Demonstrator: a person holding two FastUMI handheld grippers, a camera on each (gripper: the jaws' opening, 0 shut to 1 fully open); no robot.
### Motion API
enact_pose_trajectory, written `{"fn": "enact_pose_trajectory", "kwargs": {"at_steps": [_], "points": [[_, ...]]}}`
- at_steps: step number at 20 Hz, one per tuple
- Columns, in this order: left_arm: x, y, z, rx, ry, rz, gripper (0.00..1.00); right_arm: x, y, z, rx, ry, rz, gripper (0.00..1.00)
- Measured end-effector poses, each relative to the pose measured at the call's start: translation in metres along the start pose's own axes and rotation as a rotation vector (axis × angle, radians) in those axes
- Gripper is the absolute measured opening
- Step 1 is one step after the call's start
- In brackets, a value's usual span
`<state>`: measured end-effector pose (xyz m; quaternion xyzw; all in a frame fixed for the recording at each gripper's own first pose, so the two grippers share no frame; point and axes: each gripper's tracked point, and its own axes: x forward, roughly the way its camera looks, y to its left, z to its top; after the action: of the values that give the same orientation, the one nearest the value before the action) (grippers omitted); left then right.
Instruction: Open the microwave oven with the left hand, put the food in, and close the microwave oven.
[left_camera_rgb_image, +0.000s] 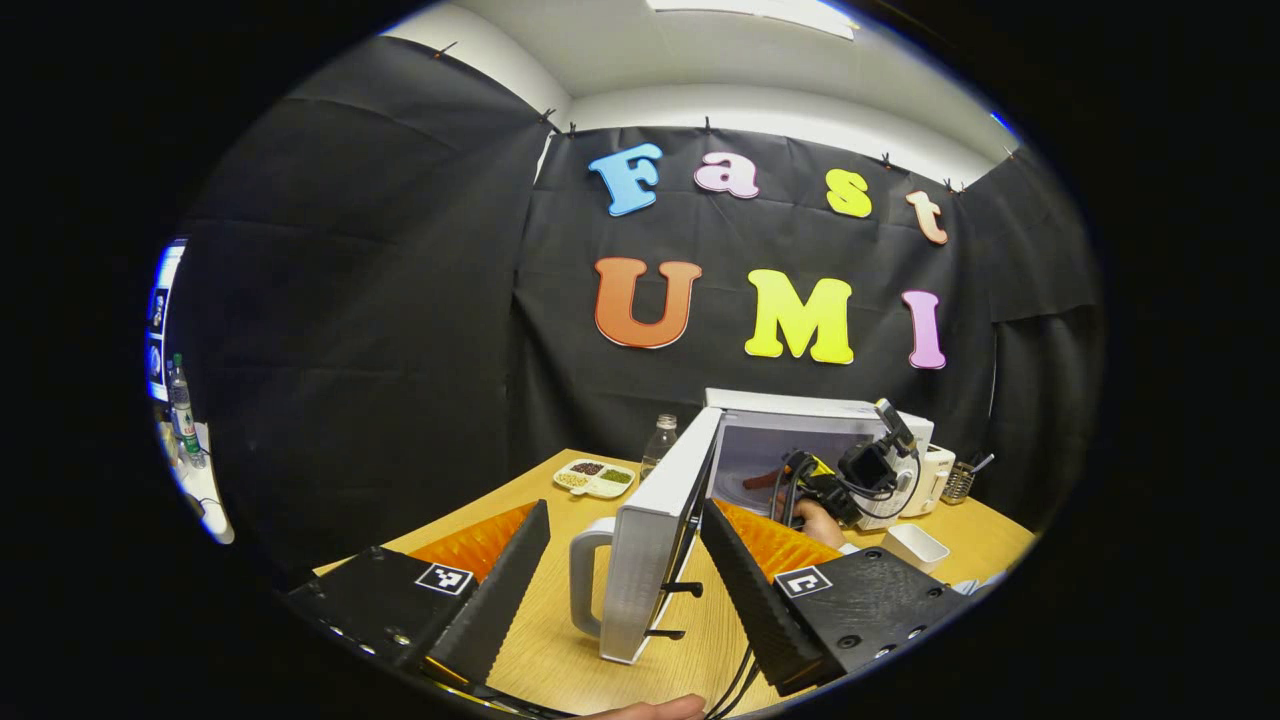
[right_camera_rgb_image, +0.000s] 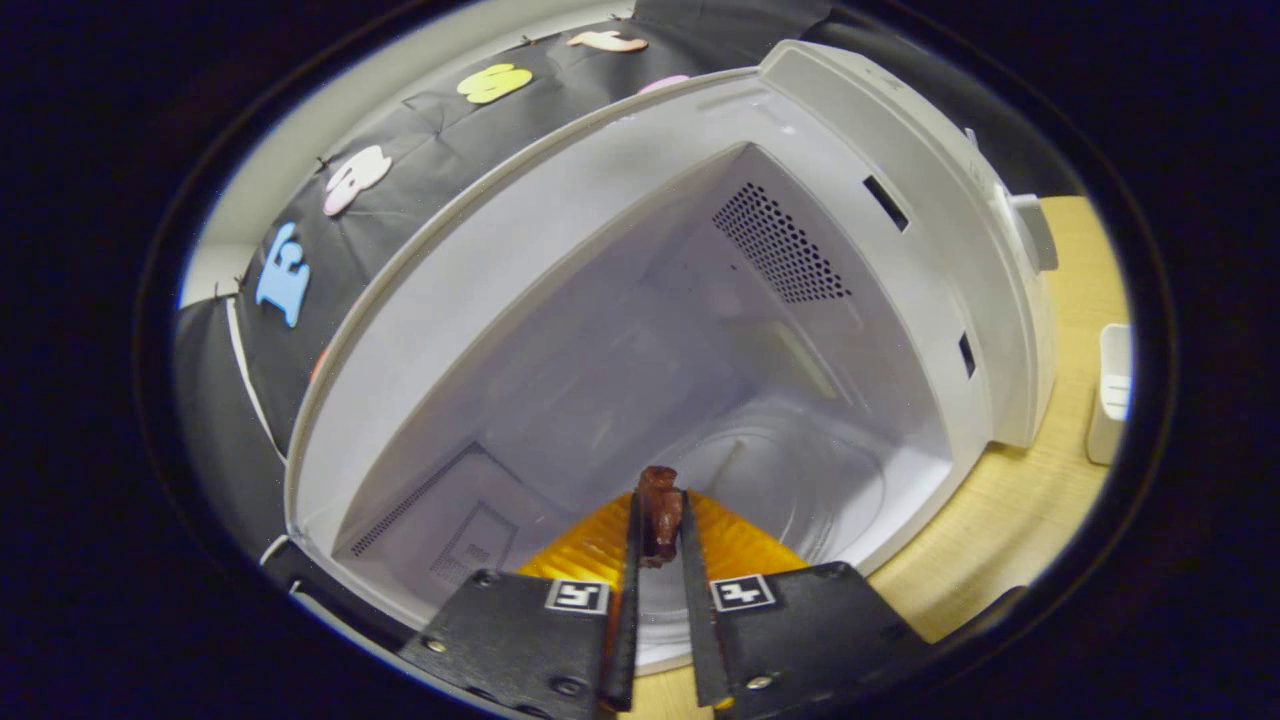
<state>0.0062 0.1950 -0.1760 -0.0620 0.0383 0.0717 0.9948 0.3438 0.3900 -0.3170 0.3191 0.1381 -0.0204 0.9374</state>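
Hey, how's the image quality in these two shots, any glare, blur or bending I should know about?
Left gripper view: fisheye bends the table edge and the open microwave door; a bright ceiling light flares at the top; focus is sharp. Right gripper view: the microwave cavity curves strongly, evenly lit with soft sheen on the floor; the brown food in the right claw looks dark and slightly soft.

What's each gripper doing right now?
Left gripper: open, straddling the microwave door.
Right gripper: closed on the brown food piece, inside the microwave.
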Motion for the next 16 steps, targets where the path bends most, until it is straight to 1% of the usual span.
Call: {"fn": "enact_pose_trajectory", "kwargs": {"at_steps": [1, 3, 4, 5, 6, 9, 11, 12, 15, 16], "points": [[0.001, 0.000, 0.000, 0.002, 0.000, 0.000, 0.94, -0.002, -0.005, -0.003, -0.046, -0.007, -0.040, 0.37], [-0.001, -0.001, 0.000, 0.001, -0.001, 0.000, 0.94, -0.004, -0.003, 0.001, -0.172, -0.026, -0.047, 0.89], [-0.001, -0.003, 0.000, 0.000, 0.003, -0.001, 0.94, -0.008, 0.006, 0.001, -0.202, -0.029, -0.014, 0.89], [-0.002, -0.003, 0.000, 0.000, 0.002, -0.002, 0.94, -0.010, 0.010, 0.002, -0.219, -0.029, 0.001, 0.89], [-0.004, -0.004, 0.002, 0.001, -0.002, -0.004, 0.94, -0.013, 0.009, 0.005, -0.225, -0.034, -0.002, 1.00], [-0.010, -0.005, 0.007, 0.011, -0.015, -0.001, 0.94, -0.024, 0.007, 0.013, -0.231, -0.029, 0.007, 1.00], [-0.012, -0.004, 0.006, 0.020, -0.011, 0.001, 0.93, -0.035, 0.008, 0.016, -0.255, -0.011, 0.031, 1.00], [-0.013, -0.001, 0.005, 0.018, -0.007, -0.001, 0.93, -0.043, 0.008, 0.019, -0.268, -0.004, 0.047, 1.00], [-0.015, 0.004, 0.002, -0.013, 0.017, -0.028, 0.94, -0.072, 0.012, 0.028, -0.337, 0.025, 0.136, 1.00], [-0.017, 0.008, 0.003, -0.008, 0.012, -0.031, 0.94, -0.084, 0.009, 0.034, -0.354, 0.030, 0.149, 1.00]]}}
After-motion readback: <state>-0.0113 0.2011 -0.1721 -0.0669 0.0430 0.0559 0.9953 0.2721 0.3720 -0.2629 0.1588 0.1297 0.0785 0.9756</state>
